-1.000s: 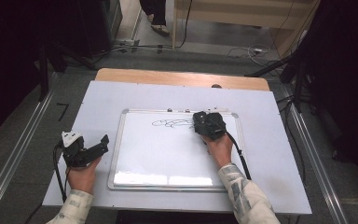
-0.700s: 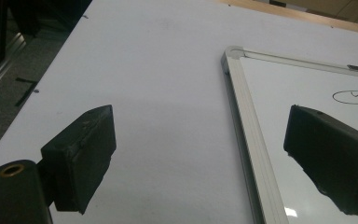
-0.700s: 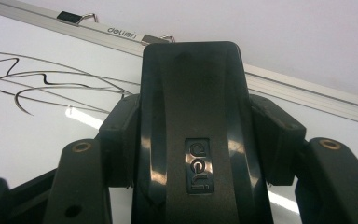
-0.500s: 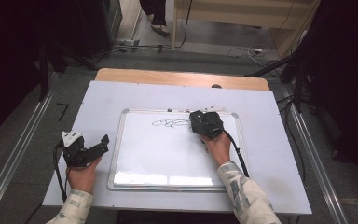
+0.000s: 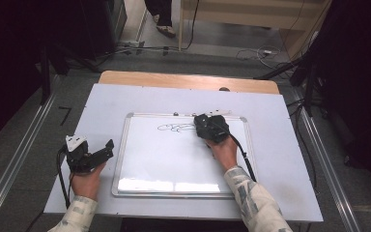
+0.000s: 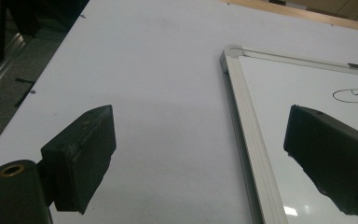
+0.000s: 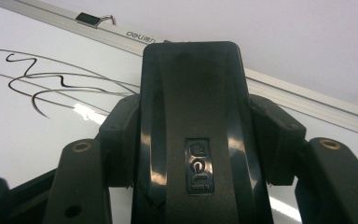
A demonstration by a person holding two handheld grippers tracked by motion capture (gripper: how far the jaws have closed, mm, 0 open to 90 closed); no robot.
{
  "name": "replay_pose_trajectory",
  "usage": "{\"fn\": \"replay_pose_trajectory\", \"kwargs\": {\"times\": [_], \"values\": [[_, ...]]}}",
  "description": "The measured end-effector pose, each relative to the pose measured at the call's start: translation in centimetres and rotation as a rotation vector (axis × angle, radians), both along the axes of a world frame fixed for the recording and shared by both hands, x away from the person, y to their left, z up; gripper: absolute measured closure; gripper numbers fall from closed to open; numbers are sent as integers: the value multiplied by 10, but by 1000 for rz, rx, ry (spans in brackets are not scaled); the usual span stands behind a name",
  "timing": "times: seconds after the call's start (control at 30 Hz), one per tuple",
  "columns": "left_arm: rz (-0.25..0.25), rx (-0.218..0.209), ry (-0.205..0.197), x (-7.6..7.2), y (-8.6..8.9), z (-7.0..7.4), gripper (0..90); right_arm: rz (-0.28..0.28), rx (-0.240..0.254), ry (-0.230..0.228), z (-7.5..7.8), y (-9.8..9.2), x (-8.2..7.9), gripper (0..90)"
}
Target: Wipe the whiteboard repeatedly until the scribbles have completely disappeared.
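- Leftward by a little is how the right gripper [image 5: 211,127] has gone along the top of the whiteboard [image 5: 174,164] since a second ago, closer to the scribble [image 5: 176,127]; the left gripper [image 5: 89,155] lies where it lay
- Right jaws are pinched on a black eraser [image 7: 192,135] with a glossy plastic back bearing a raised brand mark; the pads press its two long sides, seen plainly in the right gripper view
- Left jaws stand spread with nothing between them, resting over the grey table mat [image 6: 168,93] just beside the board's left frame [image 6: 242,121]
- Eraser sits at the board's upper edge, just right of the drawn lines and touching or nearly touching the white surface; its felt underside is hidden, so contact cannot be told for sure
- Handling, as a judgement: the eraser looks light and rigid, a hard shell that will not give under the pads, yet its shiny sides may be slippery, so a grip across the narrow waist near the middle seems the safest
- Board looks thin, stiff and smooth, lying loose on the mat; it could slide under a wiping stroke, so the free left gripper might steady its metal frame at the near left corner
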State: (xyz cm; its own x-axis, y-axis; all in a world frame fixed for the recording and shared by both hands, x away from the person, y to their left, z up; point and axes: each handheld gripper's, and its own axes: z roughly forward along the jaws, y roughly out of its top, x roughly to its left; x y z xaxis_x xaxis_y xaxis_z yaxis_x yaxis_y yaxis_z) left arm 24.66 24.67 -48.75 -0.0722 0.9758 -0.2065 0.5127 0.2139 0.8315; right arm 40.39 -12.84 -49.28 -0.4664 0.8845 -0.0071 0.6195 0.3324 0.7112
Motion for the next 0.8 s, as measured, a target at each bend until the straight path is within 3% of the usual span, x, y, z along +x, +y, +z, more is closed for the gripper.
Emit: {"fn": "replay_pose_trajectory", "kwargs": {"times": [0.8], "values": [[1, 1, -2, 0, -1, 0, 97, 45, -4, -4, -1, 20, 1, 392]]}}
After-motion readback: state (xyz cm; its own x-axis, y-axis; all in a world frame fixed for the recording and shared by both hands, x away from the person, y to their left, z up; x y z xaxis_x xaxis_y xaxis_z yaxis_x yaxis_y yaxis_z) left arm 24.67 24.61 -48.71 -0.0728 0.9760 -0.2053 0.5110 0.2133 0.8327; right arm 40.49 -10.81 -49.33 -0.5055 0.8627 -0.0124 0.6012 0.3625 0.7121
